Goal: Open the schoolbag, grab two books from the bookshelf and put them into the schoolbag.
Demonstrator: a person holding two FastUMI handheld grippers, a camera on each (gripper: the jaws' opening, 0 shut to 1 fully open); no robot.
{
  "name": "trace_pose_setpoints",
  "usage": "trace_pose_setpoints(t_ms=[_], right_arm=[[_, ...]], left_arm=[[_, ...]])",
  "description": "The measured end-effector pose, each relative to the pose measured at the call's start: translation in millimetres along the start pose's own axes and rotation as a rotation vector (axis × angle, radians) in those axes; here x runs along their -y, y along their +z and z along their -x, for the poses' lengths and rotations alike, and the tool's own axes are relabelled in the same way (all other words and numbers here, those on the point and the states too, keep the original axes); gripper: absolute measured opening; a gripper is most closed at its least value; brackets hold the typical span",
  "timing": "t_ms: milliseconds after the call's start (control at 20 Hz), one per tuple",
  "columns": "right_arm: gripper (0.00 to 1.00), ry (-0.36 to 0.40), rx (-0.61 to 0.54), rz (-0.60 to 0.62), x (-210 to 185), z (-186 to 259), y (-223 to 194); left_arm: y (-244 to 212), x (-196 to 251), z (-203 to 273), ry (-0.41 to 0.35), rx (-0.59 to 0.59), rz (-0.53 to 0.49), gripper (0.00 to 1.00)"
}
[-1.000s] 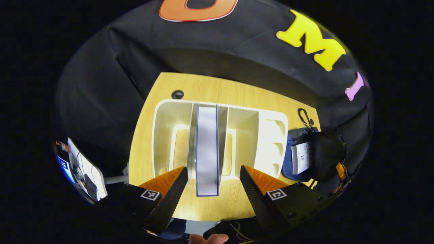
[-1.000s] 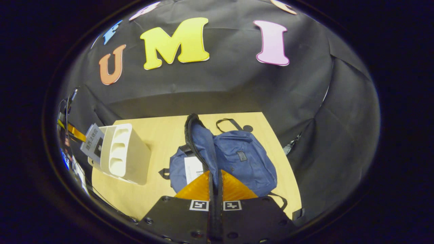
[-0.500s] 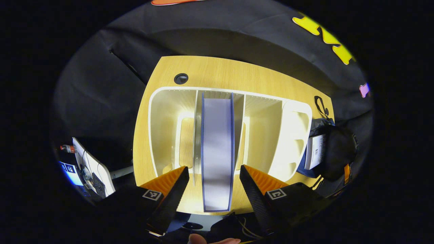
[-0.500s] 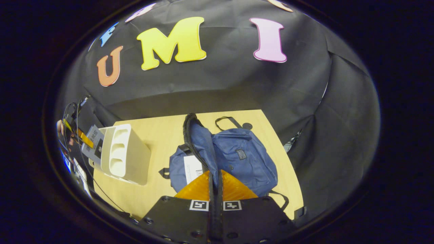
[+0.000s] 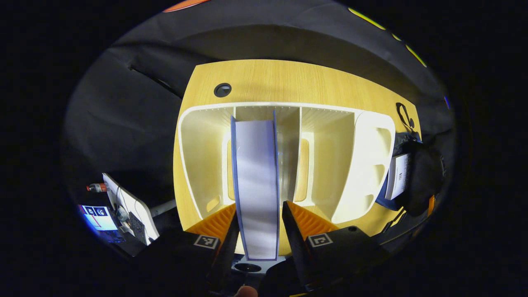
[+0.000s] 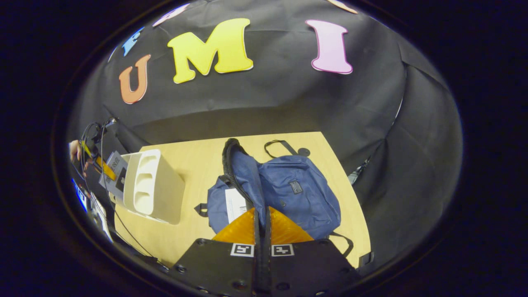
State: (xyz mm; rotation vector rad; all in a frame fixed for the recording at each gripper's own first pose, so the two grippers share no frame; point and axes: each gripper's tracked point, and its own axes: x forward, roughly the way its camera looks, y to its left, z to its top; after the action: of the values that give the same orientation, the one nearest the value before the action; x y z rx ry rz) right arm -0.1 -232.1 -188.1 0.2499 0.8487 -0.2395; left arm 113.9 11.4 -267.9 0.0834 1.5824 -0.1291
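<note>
Left gripper view: at 6 o'clock the left hand-held gripper (image 5: 258,233) has its fingers close on both sides of the book (image 5: 255,185), maybe touching it. At 12 o'clock stands the bookshelf (image 5: 206,165) on the worktop (image 5: 288,80). The right hand-held gripper (image 6: 261,225) pinches the bag (image 6: 288,194) flap, holding it open. A weak squeeze could let the book slip and fall.
</note>
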Motion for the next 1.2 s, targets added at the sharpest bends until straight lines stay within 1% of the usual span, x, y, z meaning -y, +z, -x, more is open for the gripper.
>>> trace_pose_setpoints(t_ms=[100, 200, 250, 350, 400, 450, 550, 600, 650, 800, 900, 1100, 1200], right_arm=[[0.01, 0.006, 0.000, -0.001, -1, -2, 1], [0.01, 0.014, 0.000, -0.001, -1, -3, 0], [0.01, 0.016, 0.000, -0.003, -2, -4, 1], [0.01, 0.023, 0.002, -0.003, -3, -4, 2], [0.01, 0.029, 0.004, -0.004, -4, -4, 1], [0.01, 0.035, 0.006, -0.005, -4, -4, 2], [0.01, 0.046, 0.009, -0.011, -5, -5, 2], [0.01, 0.053, 0.012, -0.013, -6, -5, 2], [0.01, 0.059, 0.014, -0.013, -7, -4, 2], [0.01, 0.076, 0.017, -0.006, -9, -4, 2], [0.01, 0.083, 0.022, -0.004, -8, -3, 2], [0.01, 0.082, 0.029, -0.004, -5, -1, 3], [0.01, 0.081, 0.031, -0.004, -3, 0, 3]], left_arm=[[0, -2, 2, 0.019, 0.000, -0.002, 0.55], [-3, -1, 3, 0.017, -0.008, 0.010, 0.54], [-5, -1, 3, 0.012, -0.010, 0.017, 0.58], [-10, 2, 5, -0.006, -0.016, 0.041, 0.46], [-13, 6, 8, -0.021, -0.012, 0.050, 0.48], [-14, 6, 12, -0.017, 0.001, 0.057, 0.46], [-19, 0, 29, -0.002, 0.033, 0.041, 0.43], [-22, -2, 38, 0.007, 0.046, 0.025, 0.44], [-25, -7, 50, 0.015, 0.065, -0.006, 0.40], [-44, -7, 85, 0.005, 0.101, -0.006, 0.39], [-56, -6, 108, -0.024, 0.139, 0.022, 0.39], [-73, 1, 161, -0.129, 0.241, 0.115, 0.39], [-78, 0, 184, -0.174, 0.285, 0.134, 0.37]])
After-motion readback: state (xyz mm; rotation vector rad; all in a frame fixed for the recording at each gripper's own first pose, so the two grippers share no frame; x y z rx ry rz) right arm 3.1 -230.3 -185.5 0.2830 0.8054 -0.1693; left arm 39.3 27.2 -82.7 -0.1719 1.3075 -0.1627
